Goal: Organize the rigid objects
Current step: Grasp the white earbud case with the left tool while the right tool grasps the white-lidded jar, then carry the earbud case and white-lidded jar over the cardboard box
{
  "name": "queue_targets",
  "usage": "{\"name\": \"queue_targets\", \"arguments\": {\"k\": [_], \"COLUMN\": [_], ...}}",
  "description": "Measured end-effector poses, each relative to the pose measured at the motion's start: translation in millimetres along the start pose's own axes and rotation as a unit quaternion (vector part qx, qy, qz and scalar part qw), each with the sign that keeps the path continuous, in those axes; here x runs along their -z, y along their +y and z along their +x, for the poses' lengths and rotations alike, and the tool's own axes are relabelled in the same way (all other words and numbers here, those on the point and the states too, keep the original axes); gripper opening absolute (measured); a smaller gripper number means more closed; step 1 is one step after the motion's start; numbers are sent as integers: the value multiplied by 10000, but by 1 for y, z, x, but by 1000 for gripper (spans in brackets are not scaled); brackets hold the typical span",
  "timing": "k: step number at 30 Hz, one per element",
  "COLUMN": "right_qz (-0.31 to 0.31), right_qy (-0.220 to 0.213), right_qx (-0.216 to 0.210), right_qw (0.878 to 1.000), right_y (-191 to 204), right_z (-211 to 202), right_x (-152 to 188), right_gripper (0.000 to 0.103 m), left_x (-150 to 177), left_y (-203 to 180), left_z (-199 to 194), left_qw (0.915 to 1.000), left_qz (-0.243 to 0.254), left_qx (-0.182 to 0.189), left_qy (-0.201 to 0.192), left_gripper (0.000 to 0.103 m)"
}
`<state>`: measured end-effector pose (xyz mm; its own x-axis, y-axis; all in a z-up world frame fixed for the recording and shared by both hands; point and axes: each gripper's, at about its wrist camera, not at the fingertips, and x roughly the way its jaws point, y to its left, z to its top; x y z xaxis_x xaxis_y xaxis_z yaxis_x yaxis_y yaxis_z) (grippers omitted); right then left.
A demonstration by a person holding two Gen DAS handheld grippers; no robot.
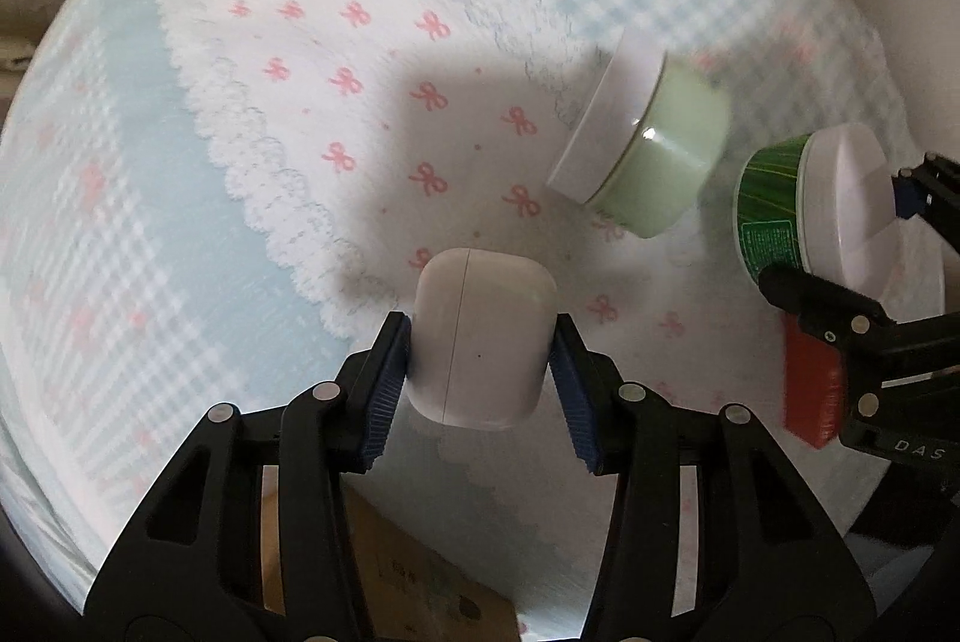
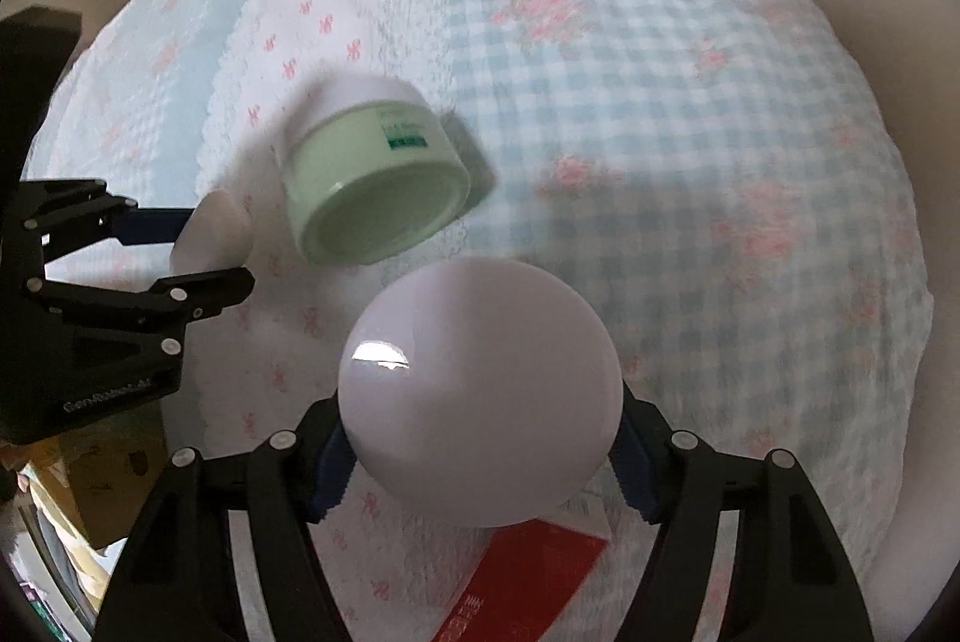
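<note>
My left gripper (image 1: 480,360) is shut on a white earbud case (image 1: 480,336) and holds it above the bedspread; it also shows in the right wrist view (image 2: 213,234). My right gripper (image 2: 480,456) is shut on a dark green jar with a white lid (image 2: 480,390); the jar also shows in the left wrist view (image 1: 798,210). A pale green jar with a white lid (image 1: 648,150) lies on its side on the cloth between the two grippers; it shows too in the right wrist view (image 2: 378,180).
A red box (image 2: 528,576) lies on the cloth under the right gripper, also seen in the left wrist view (image 1: 813,384). The bedspread (image 1: 150,222) has blue gingham and pink bows. A cardboard box (image 1: 420,582) sits below the bed edge.
</note>
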<state>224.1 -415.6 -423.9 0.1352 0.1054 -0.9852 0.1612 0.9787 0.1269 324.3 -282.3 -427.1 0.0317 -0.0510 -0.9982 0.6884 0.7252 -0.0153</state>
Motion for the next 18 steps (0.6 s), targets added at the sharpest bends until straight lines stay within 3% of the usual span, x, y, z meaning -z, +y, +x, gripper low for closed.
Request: {"name": "queue_targets", "arguments": {"k": [8, 18], "right_qz": [-84, -493], "right_qy": [-459, -1004], "right_qx": [-24, -346], "right_qw": [9989, 9931], "right_y": [12, 60], "right_z": [-64, -169], "right_x": [9, 37], "right_gripper": [67, 67], "left_x": [33, 106], "left_y": [10, 32], "left_z": [-91, -198], "left_qw": [9963, 9773], "left_qz": [-579, -1575], "left_qx": [181, 168], "left_qy": [-606, -1407], "left_gripper": [44, 44]}}
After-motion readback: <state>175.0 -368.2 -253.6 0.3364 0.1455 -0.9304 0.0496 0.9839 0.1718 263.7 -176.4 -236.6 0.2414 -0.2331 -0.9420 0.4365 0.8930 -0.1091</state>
